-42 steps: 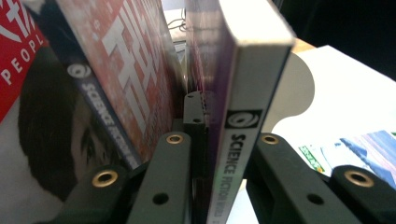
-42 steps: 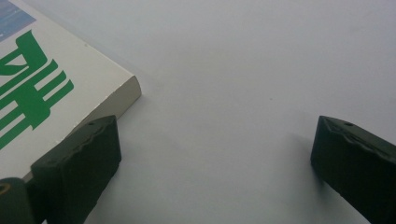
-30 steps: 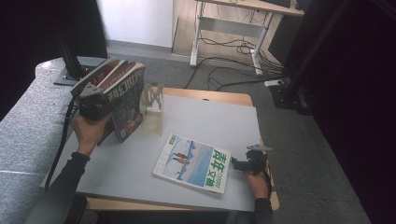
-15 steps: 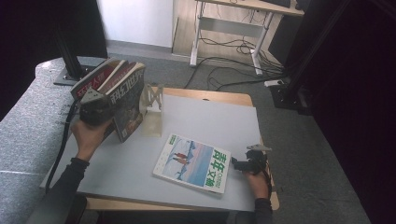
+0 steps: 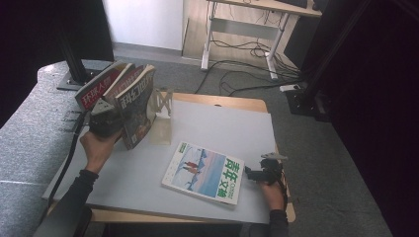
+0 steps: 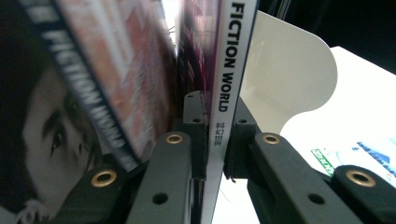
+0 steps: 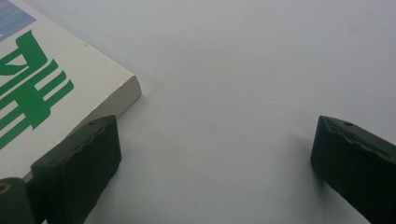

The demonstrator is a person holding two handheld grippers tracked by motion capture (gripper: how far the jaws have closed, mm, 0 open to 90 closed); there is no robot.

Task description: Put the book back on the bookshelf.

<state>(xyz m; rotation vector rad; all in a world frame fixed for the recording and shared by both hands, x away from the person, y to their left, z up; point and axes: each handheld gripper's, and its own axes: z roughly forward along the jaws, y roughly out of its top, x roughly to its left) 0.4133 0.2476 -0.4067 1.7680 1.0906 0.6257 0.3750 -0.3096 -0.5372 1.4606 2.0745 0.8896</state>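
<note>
this looks like a lab or office workroom set up for recording. the surface point(image 5: 217, 128) is a pale grey sheet on a wooden board, and everything else sits around it. behind the surface, a light wooden desk on white metal legs point(image 5: 271, 64) stands on grey carpet point(image 5: 321, 163), with loose black cables point(image 5: 247, 64) and a power strip point(image 5: 291, 88) on the floor beneath it. to the right of the surface, black curtains point(image 5: 380, 98) and a dark stand point(image 5: 316, 94) close the space. left of the surface is a grey padded bench point(image 5: 34, 143) with a black post point(image 5: 74, 54) rising from it.
</note>
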